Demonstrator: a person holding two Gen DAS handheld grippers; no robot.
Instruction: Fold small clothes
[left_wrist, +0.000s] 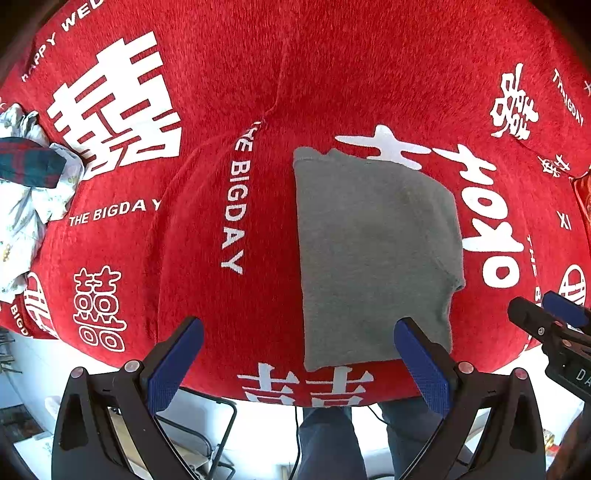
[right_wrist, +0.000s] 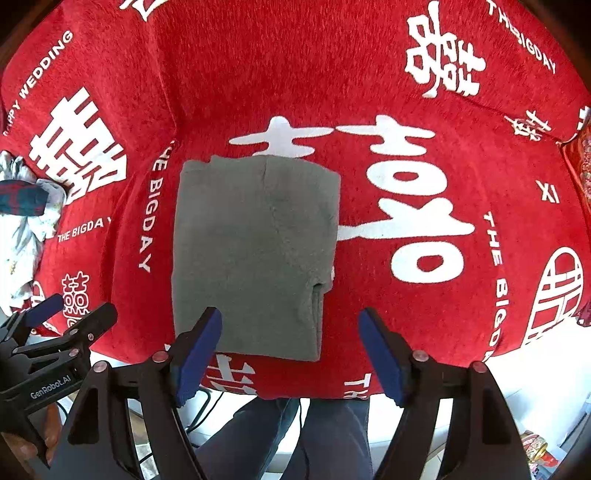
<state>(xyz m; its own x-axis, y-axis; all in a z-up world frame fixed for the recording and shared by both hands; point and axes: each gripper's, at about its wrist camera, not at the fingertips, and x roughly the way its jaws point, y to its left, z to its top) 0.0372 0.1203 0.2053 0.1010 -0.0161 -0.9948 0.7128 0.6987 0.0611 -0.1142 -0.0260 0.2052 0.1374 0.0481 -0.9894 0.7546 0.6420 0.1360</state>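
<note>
Right wrist view | garment (right_wrist: 255, 254) folded, released | left tool (left_wrist: 299, 360), right tool (right_wrist: 290, 354) open, empty | next piece to be drawn from pile (left_wrist: 26, 206)

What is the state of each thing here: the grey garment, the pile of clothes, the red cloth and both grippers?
grey garment: folded, lying flat, not held.
pile of clothes: crumpled, unfolded, apart from the garment.
red cloth: spread out, slightly creased.
left gripper: open, empty, above the garment.
right gripper: open, empty.
</note>
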